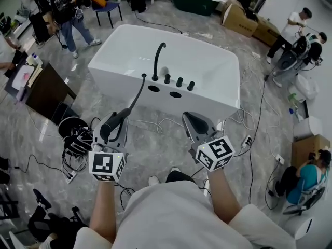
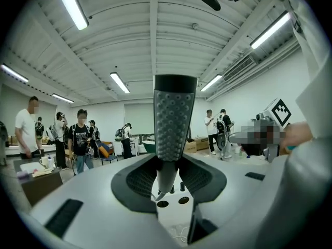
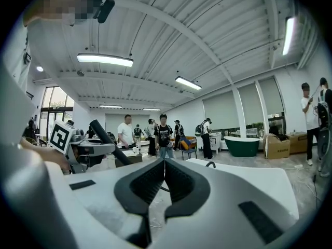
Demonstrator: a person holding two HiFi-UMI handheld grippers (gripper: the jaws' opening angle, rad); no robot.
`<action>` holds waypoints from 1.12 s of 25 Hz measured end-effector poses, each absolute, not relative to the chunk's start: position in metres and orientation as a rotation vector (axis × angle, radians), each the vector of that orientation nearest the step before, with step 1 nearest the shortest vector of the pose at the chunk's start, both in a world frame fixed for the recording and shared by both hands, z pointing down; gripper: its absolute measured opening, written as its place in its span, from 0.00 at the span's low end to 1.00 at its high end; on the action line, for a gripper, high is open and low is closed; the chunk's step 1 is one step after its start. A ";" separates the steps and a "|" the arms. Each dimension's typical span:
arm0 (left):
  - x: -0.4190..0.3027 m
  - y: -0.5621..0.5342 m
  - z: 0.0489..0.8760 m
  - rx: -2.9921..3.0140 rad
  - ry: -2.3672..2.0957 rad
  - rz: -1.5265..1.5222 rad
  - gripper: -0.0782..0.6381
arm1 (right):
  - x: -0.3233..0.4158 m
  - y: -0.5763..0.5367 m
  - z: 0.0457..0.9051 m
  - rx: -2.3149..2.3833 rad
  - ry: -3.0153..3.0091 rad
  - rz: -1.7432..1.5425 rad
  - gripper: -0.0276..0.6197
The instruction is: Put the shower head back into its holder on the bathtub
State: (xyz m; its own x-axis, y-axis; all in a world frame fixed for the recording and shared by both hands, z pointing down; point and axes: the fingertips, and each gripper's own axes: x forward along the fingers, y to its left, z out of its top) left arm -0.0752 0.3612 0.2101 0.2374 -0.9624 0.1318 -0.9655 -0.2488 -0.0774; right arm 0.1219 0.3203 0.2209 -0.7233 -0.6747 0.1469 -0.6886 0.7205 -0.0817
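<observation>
The white bathtub (image 1: pixel 207 61) stands ahead, with a black faucet (image 1: pixel 157 61), three black knobs and two dark holes (image 1: pixel 153 88) along its near rim. My left gripper (image 1: pixel 110 131) is shut on the black shower head (image 1: pixel 120 115), short of the tub; its hose (image 1: pixel 138 93) runs up to the rim. In the left gripper view the shower head (image 2: pixel 175 118) stands upright, its handle pinched in my left gripper (image 2: pixel 168 178). My right gripper (image 1: pixel 192 121) hangs beside it, shut on nothing; in its own view the right gripper (image 3: pixel 164 165) has its pads together, and the tub (image 3: pixel 249 178) lies beyond.
A white hose and cables (image 1: pixel 155 123) lie on the floor in front of the tub. A black cable bundle (image 1: pixel 78 139) sits at the left and a power strip (image 1: pixel 246 141) at the right. A dark table (image 1: pixel 46 90), cardboard boxes (image 1: pixel 244 19) and several people surround the tub.
</observation>
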 end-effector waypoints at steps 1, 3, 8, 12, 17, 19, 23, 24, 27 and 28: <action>-0.076 0.358 0.208 2.466 -1.910 0.237 0.30 | 0.117 0.317 0.217 1.116 -2.818 0.189 0.07; -0.076 0.353 0.202 2.483 -1.908 0.232 0.30 | 0.109 0.310 0.210 1.105 -2.828 0.171 0.07; -0.079 0.338 0.191 2.488 -1.921 0.203 0.30 | 0.096 0.293 0.197 1.087 -2.864 0.166 0.07; -0.083 0.325 0.178 2.501 -1.963 0.186 0.30 | 0.088 0.277 0.194 1.050 -2.886 0.159 0.07; -0.088 0.300 0.161 2.527 -1.996 0.160 0.30 | 0.083 0.245 0.200 1.029 -2.898 0.179 0.07; -0.087 0.286 0.159 2.533 -2.002 0.159 0.30 | 0.082 0.231 0.202 1.015 -2.902 0.185 0.07; -0.083 0.255 0.155 2.528 -2.016 0.167 0.30 | 0.083 0.199 0.206 0.980 -2.912 0.197 0.07; -0.083 0.248 0.154 2.525 -2.022 0.162 0.30 | 0.083 0.191 0.207 0.971 -2.915 0.198 0.07; -0.082 0.226 0.148 2.520 -2.043 0.164 0.30 | 0.082 0.169 0.206 0.942 -2.925 0.202 0.07; -0.083 0.218 0.145 2.521 -2.053 0.167 0.30 | 0.081 0.162 0.206 0.930 -2.930 0.201 0.07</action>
